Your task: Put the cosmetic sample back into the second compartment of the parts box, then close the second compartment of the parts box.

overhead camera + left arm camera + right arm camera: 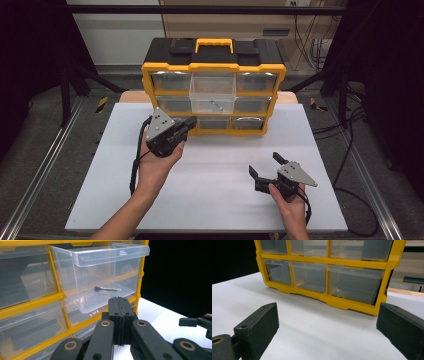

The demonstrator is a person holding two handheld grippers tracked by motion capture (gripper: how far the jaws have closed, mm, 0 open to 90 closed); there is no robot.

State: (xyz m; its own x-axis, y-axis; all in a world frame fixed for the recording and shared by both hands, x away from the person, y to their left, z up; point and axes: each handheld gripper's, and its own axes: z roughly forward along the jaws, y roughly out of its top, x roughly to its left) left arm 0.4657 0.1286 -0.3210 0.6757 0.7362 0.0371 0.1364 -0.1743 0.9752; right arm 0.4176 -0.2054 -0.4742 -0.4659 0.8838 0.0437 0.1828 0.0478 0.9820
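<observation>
Left gripper (119,305), jaws pressed together and empty, sits just below the pulled-out clear drawer (100,277) holding a bolt (106,289). Right gripper (267,165) waits wide open. A careless upward nudge could unseat the drawer.

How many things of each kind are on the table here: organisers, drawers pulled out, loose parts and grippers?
Yellow-and-black drawer organiser: 1
Clear drawer pulled out, top row middle: 1
Bolt lying in that drawer: 1
Left gripper, jaws shut on nothing: 1
Right gripper, jaws open: 1
Total: 5
</observation>
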